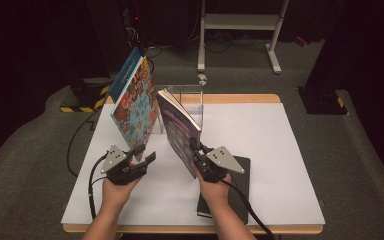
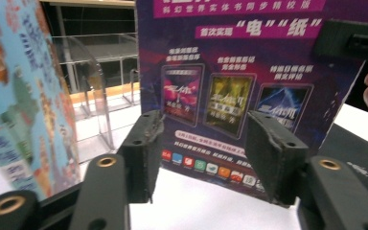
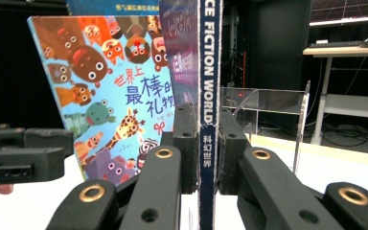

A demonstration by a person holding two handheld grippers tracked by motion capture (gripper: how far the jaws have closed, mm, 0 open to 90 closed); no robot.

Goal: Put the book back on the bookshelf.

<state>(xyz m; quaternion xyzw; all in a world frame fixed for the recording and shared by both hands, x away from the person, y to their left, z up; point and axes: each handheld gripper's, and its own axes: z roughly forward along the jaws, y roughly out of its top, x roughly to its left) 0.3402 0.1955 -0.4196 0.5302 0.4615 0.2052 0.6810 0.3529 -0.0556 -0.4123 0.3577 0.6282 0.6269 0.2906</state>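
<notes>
While the purple magazine (image 1: 179,131) is clamped by its spine in the right gripper (image 1: 198,150) and held upright over the middle of the table (image 1: 280,150), nothing is pinched by the left gripper (image 1: 142,156), whose jaws are spread apart with only air between them. Just left of it, the colourful picture book (image 1: 136,102) is already leaned in the clear acrylic stand (image 1: 190,100) at the far edge, so that part looks done. Slotting the magazine is still left, and a black notebook (image 1: 237,187) is waiting near the right.
</notes>
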